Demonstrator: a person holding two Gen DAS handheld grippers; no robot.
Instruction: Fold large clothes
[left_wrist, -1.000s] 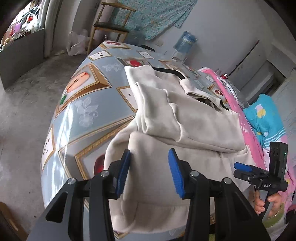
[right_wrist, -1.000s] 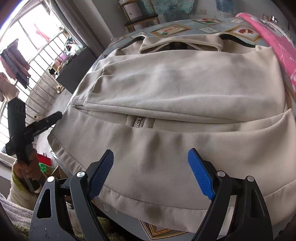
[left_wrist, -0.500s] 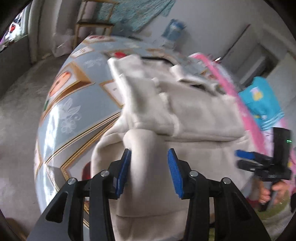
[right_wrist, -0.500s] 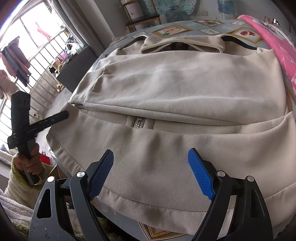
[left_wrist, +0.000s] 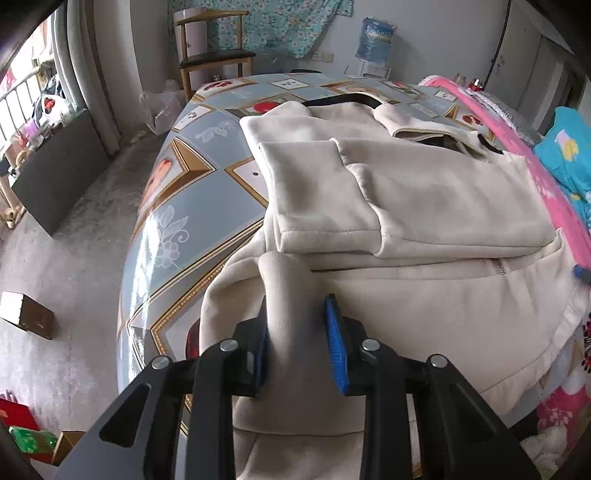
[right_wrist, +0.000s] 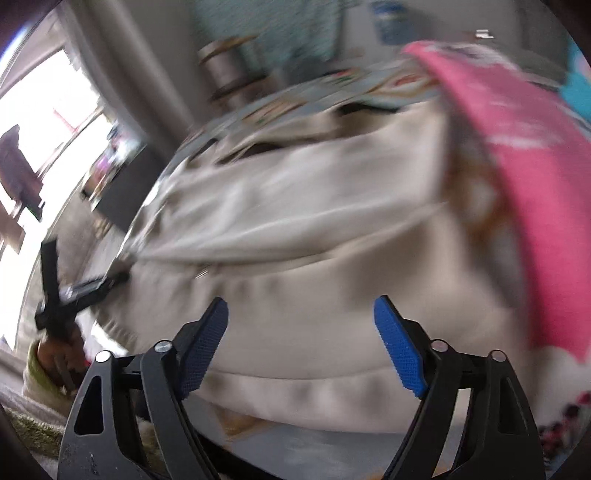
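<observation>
A large beige zip jacket (left_wrist: 424, 206) lies on the patterned table (left_wrist: 184, 206) with its sleeves folded across its front. My left gripper (left_wrist: 295, 302) is at the jacket's near left edge. Its jaws are closing, and a raised ridge of beige fabric is pinched between the blue pads. In the blurred right wrist view the jacket (right_wrist: 295, 206) fills the middle, and my right gripper (right_wrist: 301, 301) hovers over its near hem. Its jaws are wide and closing slightly, with nothing gripped. The left gripper (right_wrist: 85, 288) shows there at the jacket's left edge, held by a hand (right_wrist: 55, 354).
A pink blanket (left_wrist: 554, 192) lies along the jacket's right side, with blue cloth (left_wrist: 565, 155) beyond it. A wooden chair (left_wrist: 214, 55) and a water bottle (left_wrist: 376, 33) stand behind the table. A cardboard box (left_wrist: 26, 314) sits on the floor at the left.
The left gripper's jaws have narrowed onto a ridge of jacket fabric that now stands up between the pads. The right gripper has swung quickly to the right, blurring its view.
</observation>
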